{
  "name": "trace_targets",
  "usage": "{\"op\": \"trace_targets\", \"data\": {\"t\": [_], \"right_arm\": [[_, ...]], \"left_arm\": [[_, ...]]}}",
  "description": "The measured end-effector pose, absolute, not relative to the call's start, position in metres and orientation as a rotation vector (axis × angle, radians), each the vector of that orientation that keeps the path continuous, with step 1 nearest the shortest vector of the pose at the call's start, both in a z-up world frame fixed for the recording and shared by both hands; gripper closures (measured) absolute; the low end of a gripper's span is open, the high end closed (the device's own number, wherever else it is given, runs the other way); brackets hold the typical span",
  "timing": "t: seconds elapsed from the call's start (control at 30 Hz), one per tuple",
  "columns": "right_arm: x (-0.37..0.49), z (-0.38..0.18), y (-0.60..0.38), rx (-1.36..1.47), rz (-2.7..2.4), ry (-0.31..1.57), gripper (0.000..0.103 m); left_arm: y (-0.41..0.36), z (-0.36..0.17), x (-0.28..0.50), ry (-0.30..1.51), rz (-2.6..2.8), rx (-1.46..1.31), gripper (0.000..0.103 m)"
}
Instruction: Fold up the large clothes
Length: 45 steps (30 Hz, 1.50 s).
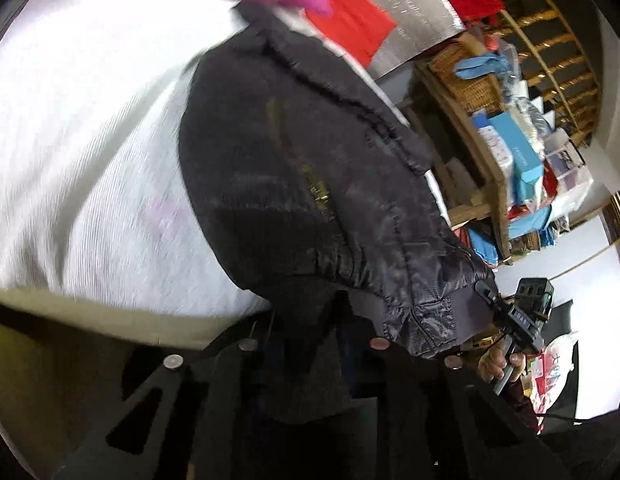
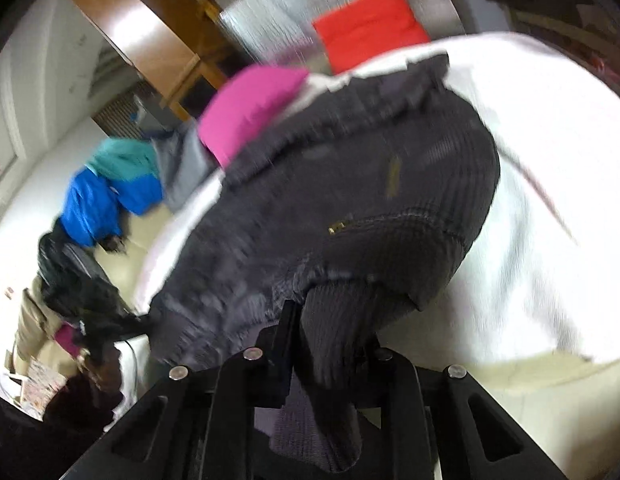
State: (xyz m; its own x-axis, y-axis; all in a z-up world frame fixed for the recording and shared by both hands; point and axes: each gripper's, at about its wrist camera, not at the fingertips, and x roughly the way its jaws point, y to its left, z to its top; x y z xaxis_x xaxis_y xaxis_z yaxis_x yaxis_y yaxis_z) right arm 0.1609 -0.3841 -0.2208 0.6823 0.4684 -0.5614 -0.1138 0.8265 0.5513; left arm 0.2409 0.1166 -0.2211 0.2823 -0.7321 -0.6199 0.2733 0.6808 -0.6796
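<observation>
A large dark grey padded jacket (image 1: pixel 310 184) hangs between both grippers, stretched above a white sheet (image 1: pixel 90 128). In the left wrist view my left gripper (image 1: pixel 310 344) is shut on the jacket's hem. The right gripper (image 1: pixel 505 320) shows there at the far right, clamped on the jacket's other corner. In the right wrist view the jacket (image 2: pixel 349 200) fills the middle and my right gripper (image 2: pixel 329 344) is shut on a ribbed cuff or hem. Both views are motion-blurred.
A pink cushion (image 2: pixel 250 108) and a red cushion (image 2: pixel 369 24) lie at the far end of the white sheet (image 2: pixel 549 200). A pile of blue and teal clothes (image 2: pixel 110 188) lies left. Wooden shelves with boxes (image 1: pixel 509 152) stand right.
</observation>
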Motion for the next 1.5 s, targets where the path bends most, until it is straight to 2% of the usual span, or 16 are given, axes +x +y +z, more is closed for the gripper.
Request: {"op": "trace_targets", "data": {"t": [0.23, 0.43, 0.6, 0.9, 1.03, 1.23, 1.4, 1.43, 1.5], "right_arm": [[0.195, -0.165, -0.396, 0.498, 0.34, 0.608, 0.083], [0.273, -0.119, -0.41, 0.49, 0.292, 0.528, 0.083], [0.347, -0.104, -0.422, 0.502, 0.221, 0.52, 0.083], [0.478, -0.122, -0.449, 0.536, 0.089, 0.56, 0.084], [0.527, -0.133, -0.464, 0.523, 0.003, 0.559, 0.092], [0.574, -0.152, -0.504, 0.598, -0.048, 0.562, 0.092], [0.574, -0.168, -0.527, 0.636, -0.123, 0.576, 0.092], [0.571, -0.173, -0.533, 0.655, -0.113, 0.603, 0.089], [0.564, -0.177, -0.536, 0.666, -0.108, 0.636, 0.063]], "left_arm": [[0.117, -0.154, 0.278, 0.957, -0.733, -0.485, 0.086], [0.095, -0.1, 0.356, 0.88, -0.711, -0.435, 0.086], [0.075, -0.08, 0.429, 0.868, -0.664, -0.41, 0.085], [0.043, -0.101, 0.557, 0.927, -0.534, -0.425, 0.086], [0.031, -0.122, 0.605, 0.953, -0.494, -0.421, 0.086], [0.014, -0.152, 0.661, 0.982, -0.469, -0.415, 0.086], [0.008, -0.183, 0.687, 1.054, -0.438, -0.436, 0.076], [0.012, -0.185, 0.685, 1.045, -0.44, -0.47, 0.07], [0.022, -0.181, 0.677, 1.012, -0.469, -0.534, 0.054]]}}
